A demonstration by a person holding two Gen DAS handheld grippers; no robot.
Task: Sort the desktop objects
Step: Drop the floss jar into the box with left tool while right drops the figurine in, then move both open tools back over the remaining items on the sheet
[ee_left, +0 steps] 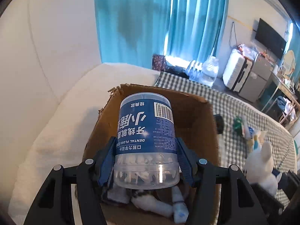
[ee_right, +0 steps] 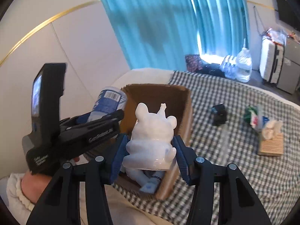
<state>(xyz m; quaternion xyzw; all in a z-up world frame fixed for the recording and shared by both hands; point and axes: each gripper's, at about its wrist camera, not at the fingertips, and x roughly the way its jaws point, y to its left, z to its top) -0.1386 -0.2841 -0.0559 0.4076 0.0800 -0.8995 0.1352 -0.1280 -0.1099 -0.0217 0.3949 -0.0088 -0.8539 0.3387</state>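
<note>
Left gripper (ee_left: 146, 161) around floss jar (ee_left: 146, 131)

Each black hand-held gripper (ee_left: 145, 161) has ribbed blue pads (ee_right: 118, 157), silver screws (ee_left: 89, 161) and white lettering.

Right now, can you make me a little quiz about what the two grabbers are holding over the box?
1. True or false: the left hand-held gripper holds a green bottle.
2. What does the right hand-held gripper hold? A) a black case B) a white animal figurine C) a tissue pack
3. Fill in: both items hang over the open cardboard ____.

Key:
1. False. It holds the dental floss jar, clear plastic with a blue label.
2. B.
3. Box. White tubes already lie inside it.
</note>
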